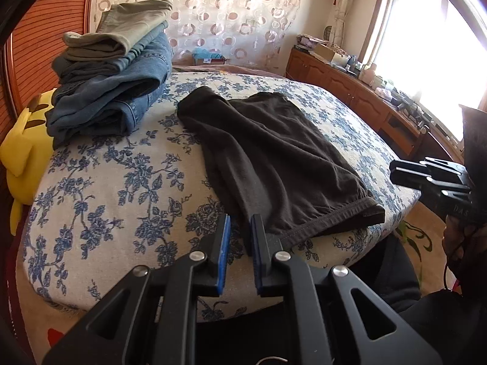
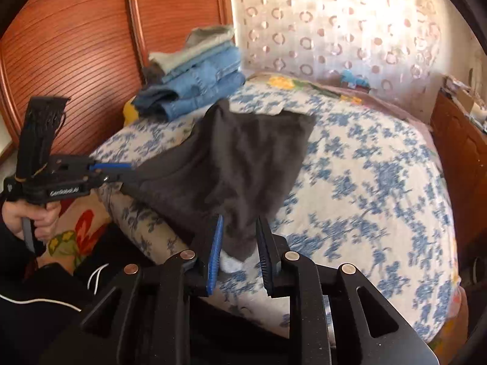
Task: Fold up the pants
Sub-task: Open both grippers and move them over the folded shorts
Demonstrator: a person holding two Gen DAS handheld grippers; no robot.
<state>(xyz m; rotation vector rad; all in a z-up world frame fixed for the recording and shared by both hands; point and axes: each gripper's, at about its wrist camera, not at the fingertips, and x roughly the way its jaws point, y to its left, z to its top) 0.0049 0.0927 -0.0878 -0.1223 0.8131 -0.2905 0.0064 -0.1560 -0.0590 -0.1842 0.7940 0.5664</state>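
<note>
With the dark pants [image 1: 274, 158] spread on the bed [image 1: 106, 182], a fold is judged begun: the left gripper [image 1: 240, 234] is kept nearly closed and empty, cloth is seen between the jaws of the right gripper [image 2: 239, 243], grip unclear, and a firm pinch is needed next.

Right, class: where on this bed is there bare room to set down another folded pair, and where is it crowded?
Bare bedspread lies between the dark pants and the bed's left edge, in front of the folded stack. Another wide patch lies right of the pants. The headboard corner is crowded: stack and yellow plush.
</note>
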